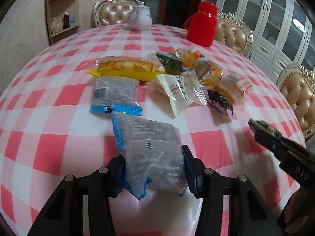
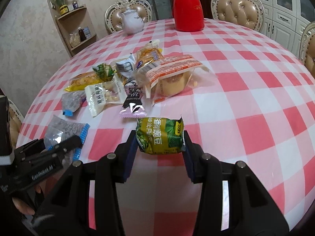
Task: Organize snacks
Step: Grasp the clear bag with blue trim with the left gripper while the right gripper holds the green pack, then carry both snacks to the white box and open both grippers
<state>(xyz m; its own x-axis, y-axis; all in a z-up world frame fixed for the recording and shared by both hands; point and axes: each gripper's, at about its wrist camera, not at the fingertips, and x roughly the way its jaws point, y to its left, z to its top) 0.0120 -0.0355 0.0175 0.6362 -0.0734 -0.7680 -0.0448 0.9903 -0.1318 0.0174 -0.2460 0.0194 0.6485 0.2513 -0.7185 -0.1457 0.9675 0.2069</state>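
Both claws are loaded over the checkered bench [image 2: 246, 90]: the left claw [image 1: 153, 169] is clenched on a clear blue-edged packet [image 1: 151, 153], the right claw [image 2: 159, 147] pinches a green pea packet [image 2: 160, 135]. The rest sits in a loose pile [image 2: 137, 74] mid-bench. To my eye the job now is setting each down beside its like (a matching blue-edged packet [image 1: 115, 94] lies just ahead), low and flat, releasing only once it rests.

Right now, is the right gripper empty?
No, the right gripper is shut on a green and yellow foil snack packet, its pads pressing both sides of it above the pink checked tablecloth.
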